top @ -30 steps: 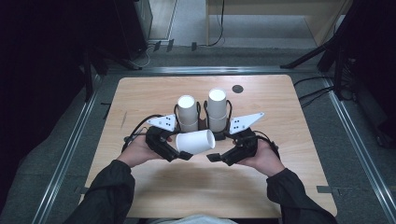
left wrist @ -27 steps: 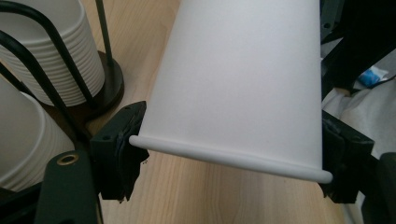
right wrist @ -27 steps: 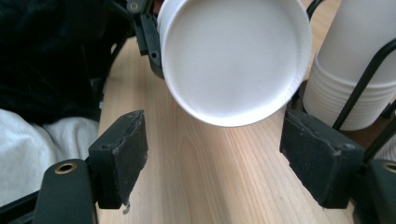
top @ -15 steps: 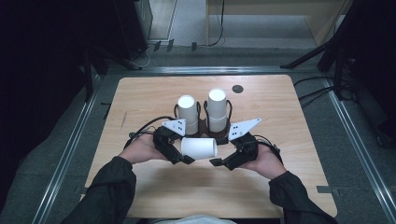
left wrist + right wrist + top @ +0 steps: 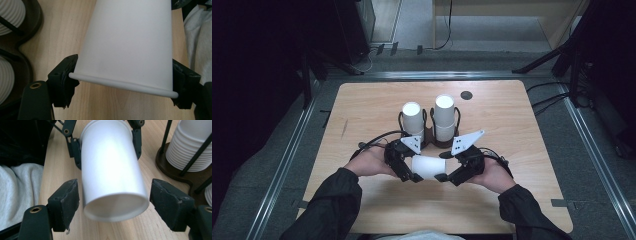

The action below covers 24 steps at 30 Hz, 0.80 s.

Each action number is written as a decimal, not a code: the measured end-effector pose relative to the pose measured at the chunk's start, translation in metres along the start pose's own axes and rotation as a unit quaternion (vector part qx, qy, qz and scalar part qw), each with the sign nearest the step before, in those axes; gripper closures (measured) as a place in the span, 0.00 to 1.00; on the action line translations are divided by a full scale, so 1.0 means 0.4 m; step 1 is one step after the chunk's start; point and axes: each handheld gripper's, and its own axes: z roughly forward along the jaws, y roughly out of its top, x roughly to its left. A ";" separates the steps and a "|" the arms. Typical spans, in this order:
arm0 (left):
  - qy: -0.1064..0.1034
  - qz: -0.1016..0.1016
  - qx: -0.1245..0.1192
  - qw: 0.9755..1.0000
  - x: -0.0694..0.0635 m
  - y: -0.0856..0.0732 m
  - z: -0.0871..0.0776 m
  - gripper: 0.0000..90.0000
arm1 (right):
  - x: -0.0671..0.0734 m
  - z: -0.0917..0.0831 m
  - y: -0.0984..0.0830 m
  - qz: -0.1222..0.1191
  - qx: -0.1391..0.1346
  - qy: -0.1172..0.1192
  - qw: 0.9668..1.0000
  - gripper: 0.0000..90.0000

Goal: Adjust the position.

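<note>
Since a second ago the cup [image 5: 428, 167] has come down and nearer the person, from just in front of the two cup stacks [image 5: 432, 120] to low over the bench [image 5: 522, 200]. It lies on its side, long axis across the bench, rim toward the left tool [image 5: 411, 175] and closed base toward the right tool [image 5: 443, 176]. The left tool pinches it at the rim; the right tool's jaws stand spread either side of the base, clear of it.

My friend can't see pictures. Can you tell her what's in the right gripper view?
A white paper cup lies sideways between the right gripper's open black jaws, its base end nearest the camera. The left gripper grips its rim end beyond. A stack of cups in a dark holder stands at right on the wooden table.
</note>
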 end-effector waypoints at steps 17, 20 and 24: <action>-0.012 0.002 0.019 1.000 -0.006 0.011 0.026 0.24 | 0.017 0.051 0.006 -0.030 0.042 0.008 0.999 0.34; -0.015 0.001 0.019 1.000 -0.005 0.010 0.027 0.24 | 0.018 0.052 0.006 -0.030 0.044 0.007 0.999 0.35; -0.020 -0.001 0.016 1.000 -0.005 0.009 0.025 0.23 | 0.017 0.050 0.007 -0.026 0.044 0.013 0.999 0.35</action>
